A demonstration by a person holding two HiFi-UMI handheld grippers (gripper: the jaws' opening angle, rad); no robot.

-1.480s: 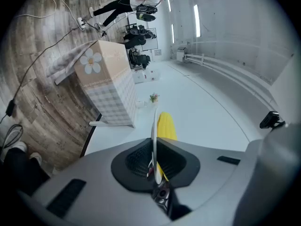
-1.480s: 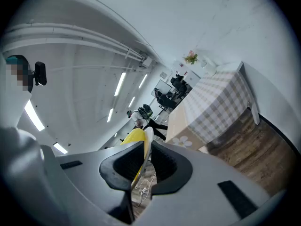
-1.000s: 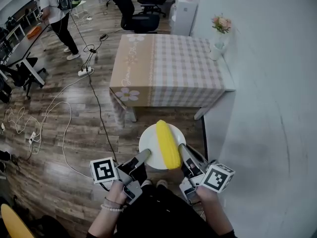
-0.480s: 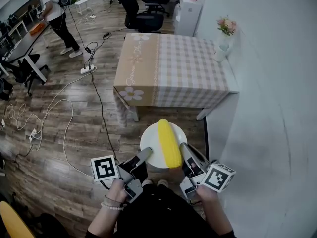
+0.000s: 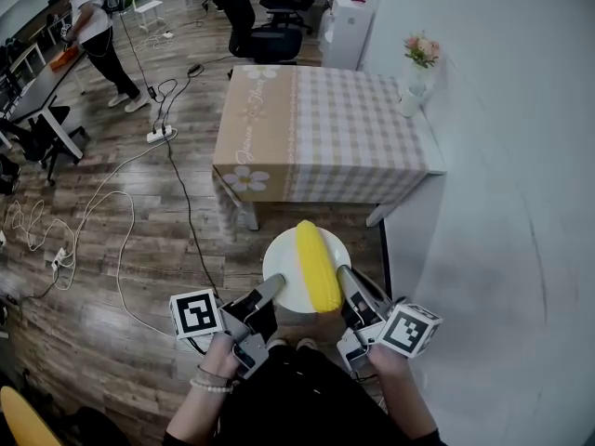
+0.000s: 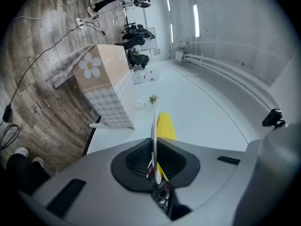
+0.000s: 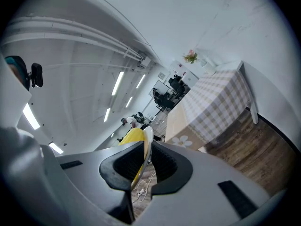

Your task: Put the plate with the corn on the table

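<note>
The fingers (image 5: 268, 294) of the left gripper (image 5: 275, 288) clamp the near-left rim of the white plate (image 5: 281, 266) in the head view, and the right gripper (image 5: 342, 275) clamps the near-right rim. The plate hangs in the air over the wooden floor (image 5: 139, 249), short of the table (image 5: 325, 128) with its checked cloth. The yellow corn (image 5: 314, 268) lies lengthwise across the plate, pointing toward the table. A vase of flowers (image 5: 416, 68) stands at the table's far right corner, beside the wall. In the left gripper view the jaws are closed to a thin slit on the plate's edge (image 6: 154, 126), the corn (image 6: 165, 125) just beyond it and the table (image 6: 108, 88) farther off. In the right gripper view the jaws likewise pinch the plate's rim (image 7: 146, 140), with the corn (image 7: 133, 138) beside it.
</note>
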